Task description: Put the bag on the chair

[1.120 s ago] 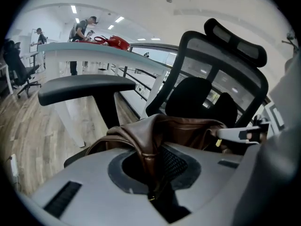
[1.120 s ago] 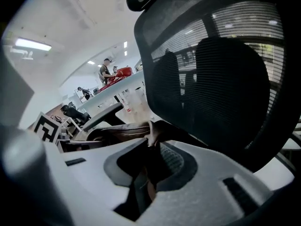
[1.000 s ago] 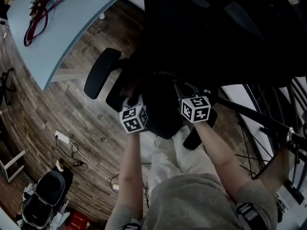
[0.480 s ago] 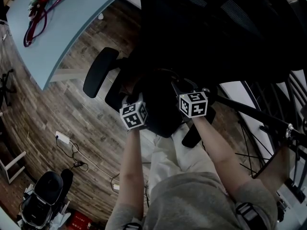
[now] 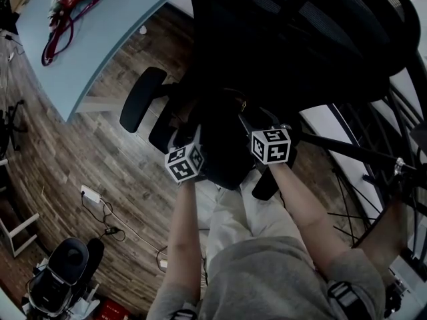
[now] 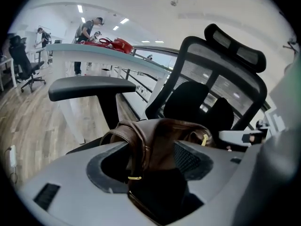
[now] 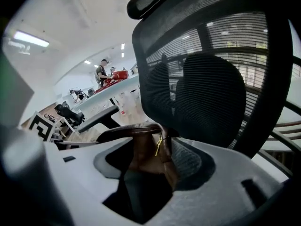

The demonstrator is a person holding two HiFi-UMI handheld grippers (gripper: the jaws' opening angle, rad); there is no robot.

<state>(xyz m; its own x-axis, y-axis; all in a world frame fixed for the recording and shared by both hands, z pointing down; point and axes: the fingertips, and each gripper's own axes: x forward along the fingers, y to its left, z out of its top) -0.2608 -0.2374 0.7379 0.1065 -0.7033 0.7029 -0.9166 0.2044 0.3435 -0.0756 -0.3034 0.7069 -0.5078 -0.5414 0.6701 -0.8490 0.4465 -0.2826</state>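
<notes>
Head view | bag (image 5: 223,145) on chair (image 5: 141,99), handles up, axis unclear | left gripper (image 5: 189,131), right gripper (image 5: 251,123) fingers opening, bag between

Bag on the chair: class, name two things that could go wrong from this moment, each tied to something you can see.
1. The left gripper is opening its jaws, but the brown bag's strap lies between them. Pulling back carelessly could snag it and drag the bag off the chair.
2. The right gripper's jaws are opening around the bag too, with its gold zip pull hanging beside one pad, where it might catch.
</notes>
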